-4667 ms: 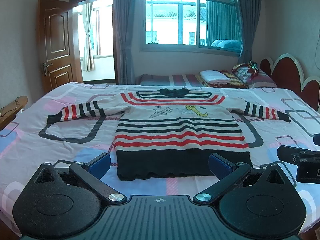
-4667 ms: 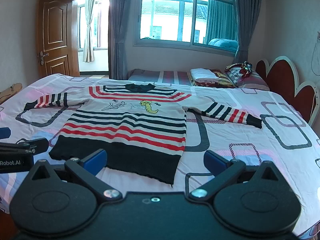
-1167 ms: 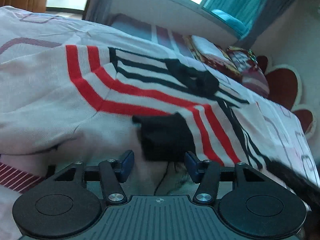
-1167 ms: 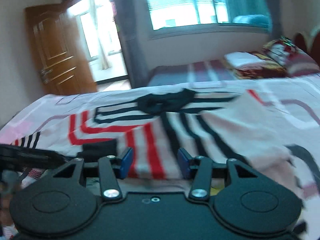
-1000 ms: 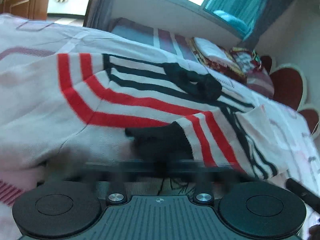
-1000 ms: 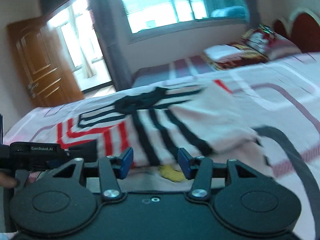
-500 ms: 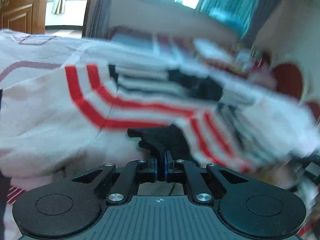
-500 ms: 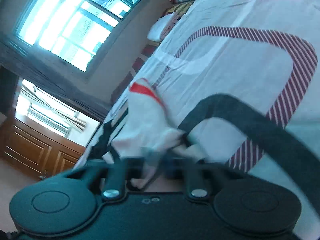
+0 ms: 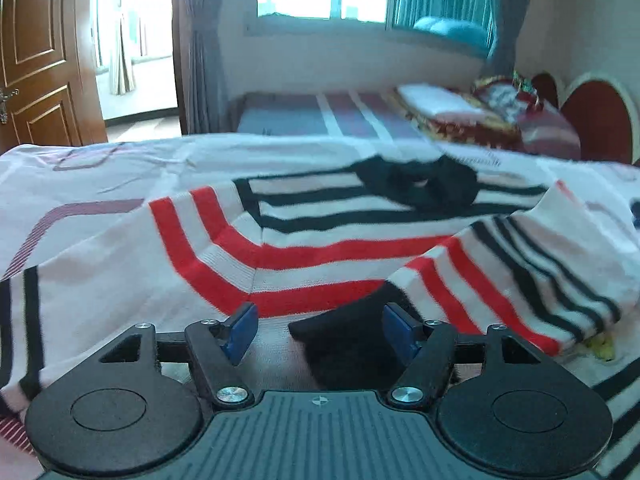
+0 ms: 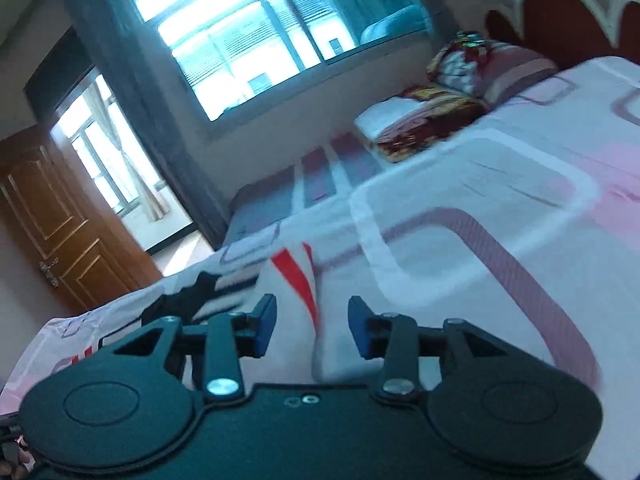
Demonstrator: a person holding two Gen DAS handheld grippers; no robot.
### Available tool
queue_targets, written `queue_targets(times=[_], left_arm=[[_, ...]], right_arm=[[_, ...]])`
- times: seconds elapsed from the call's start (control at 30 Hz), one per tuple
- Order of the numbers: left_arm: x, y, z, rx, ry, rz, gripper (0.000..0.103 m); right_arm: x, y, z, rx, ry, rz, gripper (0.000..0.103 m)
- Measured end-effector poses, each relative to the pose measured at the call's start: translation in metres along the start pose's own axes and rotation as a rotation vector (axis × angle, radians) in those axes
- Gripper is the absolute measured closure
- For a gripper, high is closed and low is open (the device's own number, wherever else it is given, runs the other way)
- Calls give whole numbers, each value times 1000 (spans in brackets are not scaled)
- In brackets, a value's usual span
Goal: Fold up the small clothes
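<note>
A small striped sweater (image 9: 320,248), cream with red and black bands and a black collar (image 9: 420,184), lies on the bed. Its right sleeve (image 9: 512,280) is folded across the chest, and the black cuff (image 9: 344,340) lies between the jaws of my left gripper (image 9: 320,330), which is open. In the right wrist view my right gripper (image 10: 312,326) is open over the sweater's folded right shoulder edge (image 10: 296,280), with cloth lying between the jaws.
The bed (image 10: 500,184) has a pink and white sheet with rounded rectangle prints. Folded bedding and pillows (image 9: 480,116) lie at the far side by the red headboard (image 9: 596,120). A wooden door (image 9: 36,52) stands at the left.
Both grippers were shut on the sweater half a second ago and have opened. The right sleeve now lies folded across the chest, with its cuff released.
</note>
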State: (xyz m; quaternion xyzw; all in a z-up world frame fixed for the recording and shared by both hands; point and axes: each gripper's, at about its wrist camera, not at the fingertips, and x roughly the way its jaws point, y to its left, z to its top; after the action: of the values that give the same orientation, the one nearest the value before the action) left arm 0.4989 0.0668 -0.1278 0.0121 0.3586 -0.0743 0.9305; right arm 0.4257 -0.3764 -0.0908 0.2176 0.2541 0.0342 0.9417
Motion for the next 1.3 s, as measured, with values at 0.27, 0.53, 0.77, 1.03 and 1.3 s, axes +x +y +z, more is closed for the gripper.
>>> queue_targets(times=[0.27,0.53,0.77,1.03,1.3], left_arm=[[10,-9,-6,-62,25,-41,91],[3,-11,-27,-58,-63,27,93],[-27,-24,-12,33,-172,146,57],[41,-107,12,166,-22,-37,53],[24,-108,7,135,-72,-49,53]], right_arm=[[90,-18,17,74,164,64,67],[86,-28,7,34,149,70,96],[72,-12,13,-92,93,15,80],[121,34,9,-450,192,-35,88],[68,66,-9,-537,157,91,72]])
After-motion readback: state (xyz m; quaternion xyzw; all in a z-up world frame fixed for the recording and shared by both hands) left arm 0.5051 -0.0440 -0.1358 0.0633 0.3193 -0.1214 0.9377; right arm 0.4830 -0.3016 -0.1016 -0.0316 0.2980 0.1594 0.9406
